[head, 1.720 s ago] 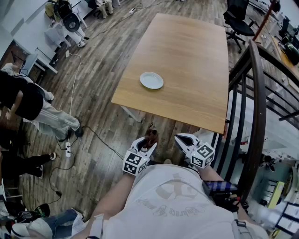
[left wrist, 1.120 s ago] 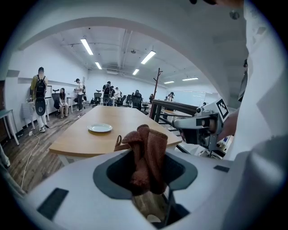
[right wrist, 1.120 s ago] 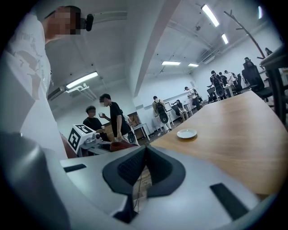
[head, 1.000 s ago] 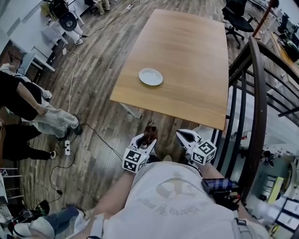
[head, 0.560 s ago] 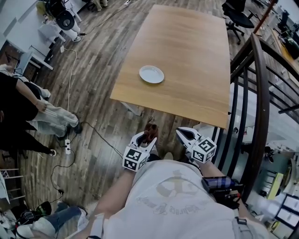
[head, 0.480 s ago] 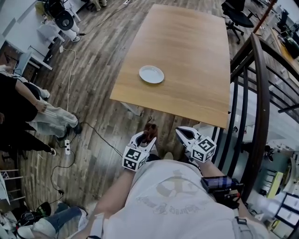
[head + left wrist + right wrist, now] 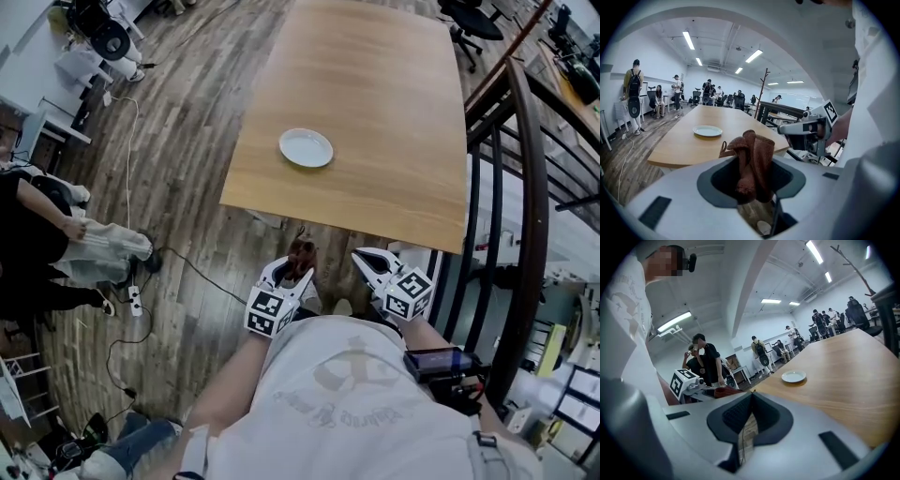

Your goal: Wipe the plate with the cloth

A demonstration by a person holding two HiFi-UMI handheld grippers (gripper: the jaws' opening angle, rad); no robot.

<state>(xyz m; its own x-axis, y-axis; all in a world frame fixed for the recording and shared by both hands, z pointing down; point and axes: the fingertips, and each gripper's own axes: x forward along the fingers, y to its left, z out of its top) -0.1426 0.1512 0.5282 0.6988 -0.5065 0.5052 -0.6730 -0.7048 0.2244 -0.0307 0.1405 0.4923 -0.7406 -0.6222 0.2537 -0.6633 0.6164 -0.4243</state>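
Note:
A small white plate (image 7: 307, 147) lies on the wooden table (image 7: 394, 103) near its front left corner; it also shows in the left gripper view (image 7: 707, 131) and the right gripper view (image 7: 793, 376). My left gripper (image 7: 292, 270) is shut on a bunched brown cloth (image 7: 301, 256), which sticks up between its jaws (image 7: 751, 161). My right gripper (image 7: 367, 264) is shut with nothing in it. Both grippers hang close to my body, short of the table's front edge and well below the plate.
A black curved railing (image 7: 525, 187) runs along the right. People (image 7: 56, 234) stand at the left on the wooden floor, where cables and a power strip (image 7: 134, 300) lie. Office chairs (image 7: 469, 23) stand behind the table.
The view has shifted a little, so the table and plate sit slightly nearer. Both grippers keep their place by my body, the cloth still held in the left one.

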